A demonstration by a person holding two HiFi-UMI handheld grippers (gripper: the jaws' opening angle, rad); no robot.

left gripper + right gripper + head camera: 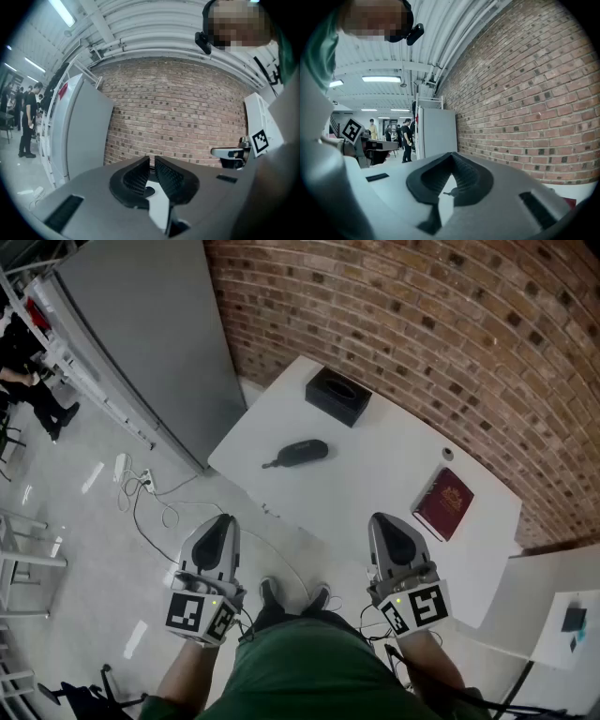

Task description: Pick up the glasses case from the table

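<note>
The black glasses case (298, 453) lies on the white table (394, 451), left of its middle, with a short strap trailing to the left. My left gripper (223, 519) and right gripper (382, 519) hover side by side over the floor, short of the table's near edge and well apart from the case. Both point level toward the brick wall. The left gripper (152, 159) has its ribbed pads almost together with nothing between them. The right gripper (451, 154) has its tips touching and is empty; through the gap below them the case (451, 192) shows small and far off.
A black box (337, 395) stands at the table's far left corner and a dark red book (443, 503) lies at its right end. A tall grey cabinet (141, 334) stands left of the table, the brick wall (441, 324) behind. Cables (150, 498) trail on the floor.
</note>
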